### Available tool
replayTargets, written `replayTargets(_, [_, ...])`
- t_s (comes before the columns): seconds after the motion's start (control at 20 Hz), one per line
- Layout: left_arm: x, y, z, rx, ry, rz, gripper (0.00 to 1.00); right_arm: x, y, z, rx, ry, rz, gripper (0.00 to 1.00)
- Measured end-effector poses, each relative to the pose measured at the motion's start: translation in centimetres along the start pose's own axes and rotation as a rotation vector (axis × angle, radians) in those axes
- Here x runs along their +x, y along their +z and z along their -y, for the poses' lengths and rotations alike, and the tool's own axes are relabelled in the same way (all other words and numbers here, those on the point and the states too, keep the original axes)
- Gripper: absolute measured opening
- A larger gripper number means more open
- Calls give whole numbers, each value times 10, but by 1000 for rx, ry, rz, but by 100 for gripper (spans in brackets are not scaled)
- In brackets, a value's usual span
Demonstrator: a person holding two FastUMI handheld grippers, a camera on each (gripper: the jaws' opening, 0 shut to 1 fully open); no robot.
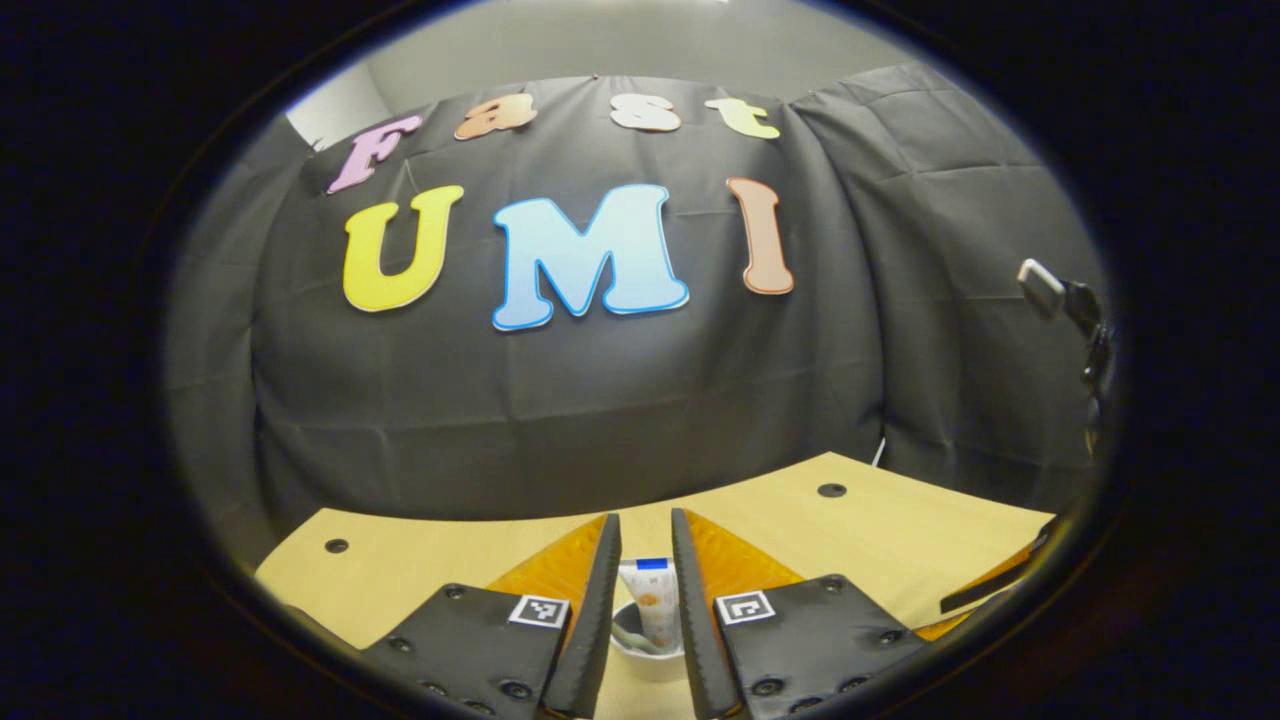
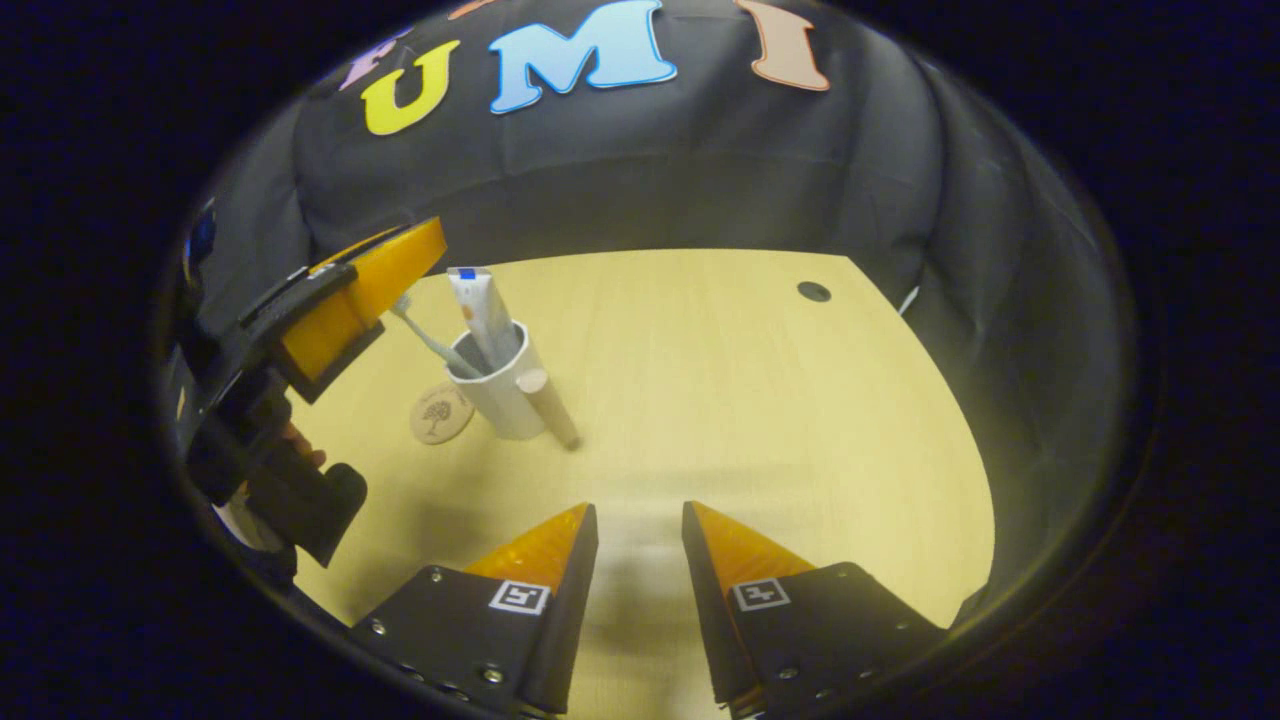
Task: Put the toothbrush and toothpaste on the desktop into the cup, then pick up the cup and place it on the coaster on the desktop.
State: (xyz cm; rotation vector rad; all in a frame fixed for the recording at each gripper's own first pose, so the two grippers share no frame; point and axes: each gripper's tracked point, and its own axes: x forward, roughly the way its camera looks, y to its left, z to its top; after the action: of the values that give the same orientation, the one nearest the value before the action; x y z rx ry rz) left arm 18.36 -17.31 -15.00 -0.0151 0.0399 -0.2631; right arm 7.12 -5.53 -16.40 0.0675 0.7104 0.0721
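Observation:
A white cup with a wooden handle stands on the desktop. In it stand the toothpaste tube, upright, and the toothbrush, leaning left. A round wooden coaster lies just left of the cup, touching its base. My left gripper hovers up and left of the cup, open, apart from the tube. In the left gripper view the toothpaste and cup appear between the fingers of that gripper. My right gripper is open over bare desktop, nearer than the cup.
The black cloth wall closes the back and sides. A cable hole sits at the far right of the desktop. A device on a stand rises at the right. A hand holds the left gripper.

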Motion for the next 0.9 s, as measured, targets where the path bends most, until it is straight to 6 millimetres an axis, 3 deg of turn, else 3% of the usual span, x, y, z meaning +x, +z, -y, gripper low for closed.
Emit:
replayTargets(0.05, [-7,0,-4,-1,7,-7,41,2,5,-2,-23,21,-2,52])
replayTargets(0.2, [-26,1,-19,-7,35,-30,58,12,20,-9,-125,75,-17,52])
replayTargets(0.4, [-48,-1,-41,-14,79,-58,56,26,37,-20,-271,150,-76,52])
replayTargets(0.5, [-57,-5,-50,-22,94,-78,66,31,46,-28,-343,182,-92,52])
replayTargets(0.65, [-72,-14,-60,-45,115,-107,69,39,53,-42,-419,232,-128,52])
replayTargets(0.7, [-76,-17,-64,-51,124,-116,78,43,56,-46,-446,241,-139,52])
replayTargets(0.9, [-94,-26,-79,-75,155,-150,87,64,62,-60,-518,272,-189,52])
